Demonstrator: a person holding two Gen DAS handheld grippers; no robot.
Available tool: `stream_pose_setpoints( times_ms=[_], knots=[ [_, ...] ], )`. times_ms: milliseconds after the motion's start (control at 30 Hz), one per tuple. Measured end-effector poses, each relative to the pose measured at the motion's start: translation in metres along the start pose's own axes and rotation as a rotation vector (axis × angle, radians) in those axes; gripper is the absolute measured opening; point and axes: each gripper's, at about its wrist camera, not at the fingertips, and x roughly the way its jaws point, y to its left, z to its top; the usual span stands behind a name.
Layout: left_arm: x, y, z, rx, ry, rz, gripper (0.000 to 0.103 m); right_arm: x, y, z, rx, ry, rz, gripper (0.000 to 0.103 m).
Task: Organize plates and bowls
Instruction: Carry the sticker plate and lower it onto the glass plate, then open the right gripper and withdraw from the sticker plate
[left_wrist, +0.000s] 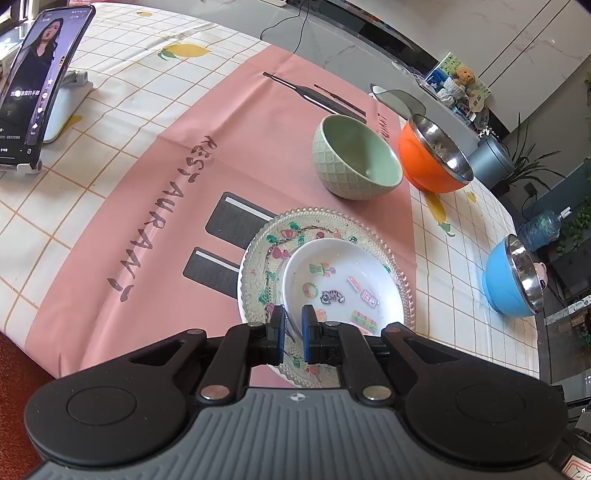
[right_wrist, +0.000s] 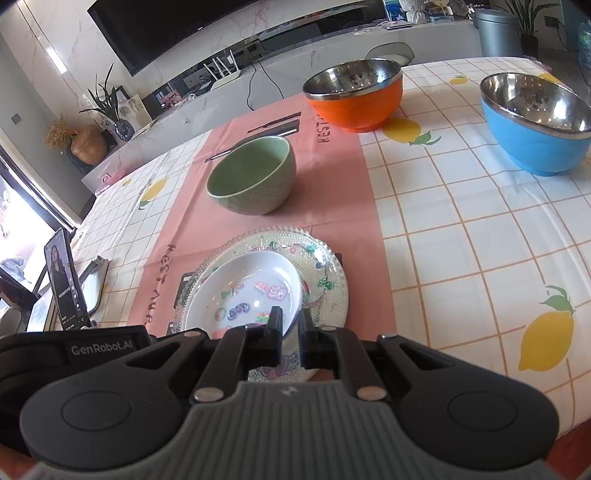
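Observation:
A white stickered dish (left_wrist: 343, 284) (right_wrist: 251, 291) sits on a beaded glass plate (left_wrist: 258, 266) (right_wrist: 325, 273) on the pink mat. My left gripper (left_wrist: 293, 326) is shut on the dish's near left rim. My right gripper (right_wrist: 291, 326) is shut on the dish's near right rim. A green ceramic bowl (left_wrist: 354, 158) (right_wrist: 255, 173) stands beyond the plate. An orange steel-lined bowl (left_wrist: 436, 155) (right_wrist: 358, 96) stands further back. A blue steel-lined bowl (left_wrist: 513, 280) (right_wrist: 539, 122) stands to the right on the checked cloth.
A phone on a stand (left_wrist: 40, 85) (right_wrist: 64, 284) plays video at the table's left. The pink mat (left_wrist: 147, 206) lies over a lemon-print tablecloth (right_wrist: 480, 258). A TV unit, cables and a grey bin (right_wrist: 496, 31) stand beyond the table's far edge.

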Motion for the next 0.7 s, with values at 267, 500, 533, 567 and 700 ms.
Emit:
stream_pose_setpoints(
  times_ms=[267,500,533,567,700],
  knots=[
    [0.0026,0.0000,0.0011,0.008,0.005,0.003,0.009,0.0055,-0.0016,-0.0006,0.004,0.016,-0.002,0.006],
    [0.0015,0.0006,0.0021,-0.004,0.004,-0.008,0.024,0.0052,-0.0040,-0.0002,0.015,0.019,0.004,0.014],
    [0.0010,0.0010,0.0026,-0.008,0.004,-0.011,0.027,0.0043,-0.0043,0.0002,0.019,0.017,0.013,0.020],
    [0.0001,0.0011,0.0029,-0.010,0.001,-0.011,0.028,0.0036,-0.0041,0.0006,0.018,0.014,0.015,0.024],
    [-0.0046,0.0011,0.0042,-0.007,-0.014,-0.012,0.039,0.0003,-0.0019,0.0015,0.004,0.005,0.012,0.031]
  ],
)
